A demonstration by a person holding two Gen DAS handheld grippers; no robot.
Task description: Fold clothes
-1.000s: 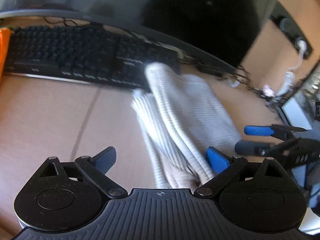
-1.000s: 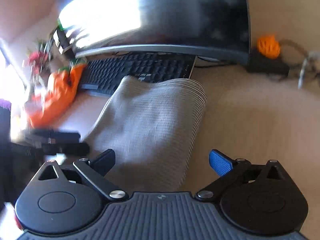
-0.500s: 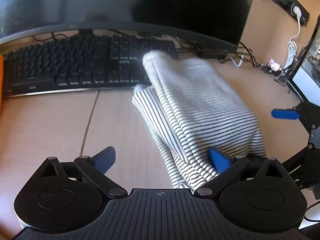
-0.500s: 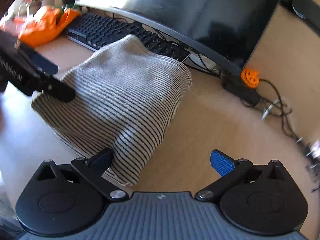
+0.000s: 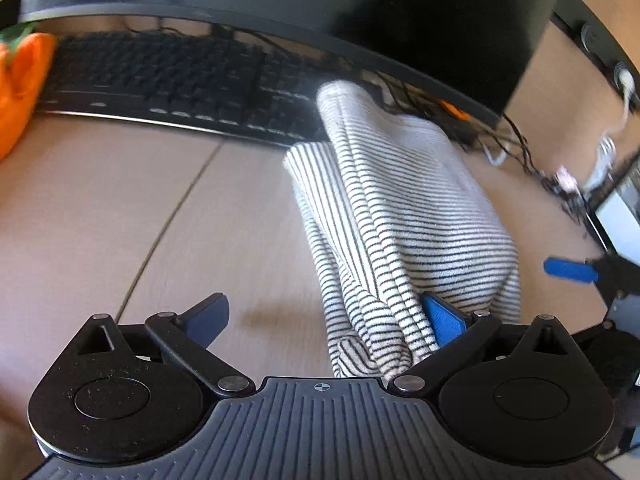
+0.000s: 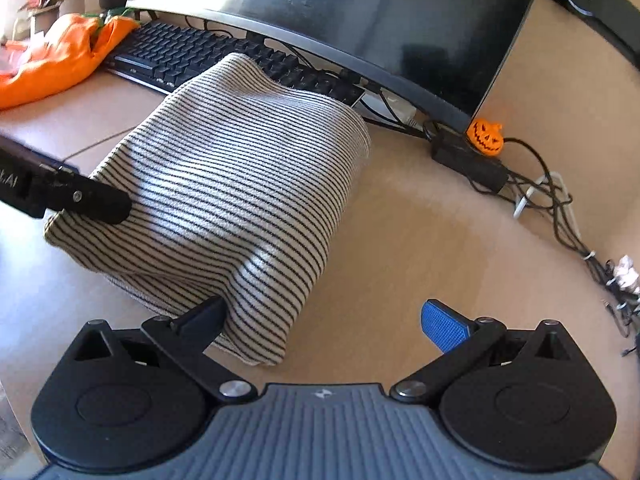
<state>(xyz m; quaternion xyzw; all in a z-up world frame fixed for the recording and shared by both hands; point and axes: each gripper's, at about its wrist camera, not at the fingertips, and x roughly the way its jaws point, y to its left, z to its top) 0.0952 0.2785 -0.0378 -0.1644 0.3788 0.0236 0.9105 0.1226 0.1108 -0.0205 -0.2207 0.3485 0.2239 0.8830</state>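
The striped knit garment (image 6: pixel 236 184) lies folded in layers on the worktop (image 6: pixel 420 240), its far edge against the keyboard (image 6: pixel 200 56). Both grippers, left (image 5: pixel 324 320) and right (image 6: pixel 320 320), stand spread at the edge farthest from the keyboard, pinching nothing. A snagged finger could drag the layers apart.

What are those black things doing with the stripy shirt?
A person is folding a striped garment on a desk, using tongs in each hand. The garment lies folded in front of the keyboard, its far end against it. Both the left tongs and right tongs are open beside its near edge, gripping nothing.
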